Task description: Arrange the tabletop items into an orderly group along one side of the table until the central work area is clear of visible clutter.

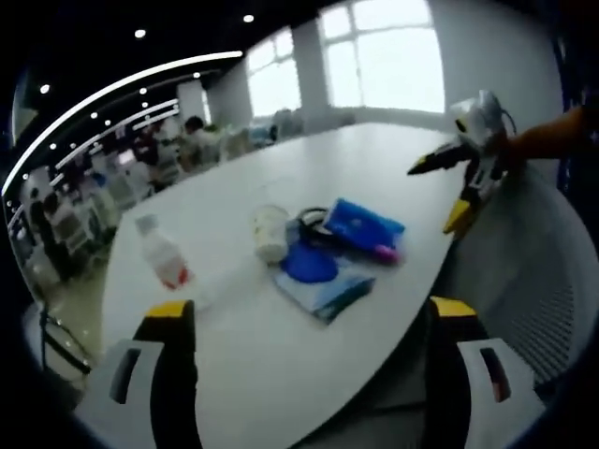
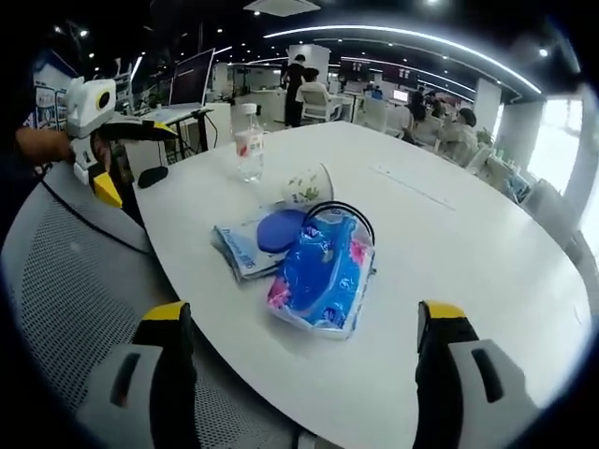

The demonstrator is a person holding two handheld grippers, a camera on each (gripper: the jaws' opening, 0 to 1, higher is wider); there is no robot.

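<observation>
Both grippers (image 1: 304,374) (image 2: 304,374) spread wide, empty, facing what looks like a tissue pack (image 2: 323,271).

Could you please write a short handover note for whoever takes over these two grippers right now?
Left hand-held gripper: open, empty. Right hand-held gripper: open, empty.
Still clustered mid-table on the white oval table: clear plastic water bottle with red label, white paper cup on its side, blue round lid on a light blue packet, blue floral wipes pack.
Done: nothing grouped yet.
Left: move all to one side.

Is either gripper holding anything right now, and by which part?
Nothing is held. The left gripper and the right gripper both have open, empty jaws.
</observation>
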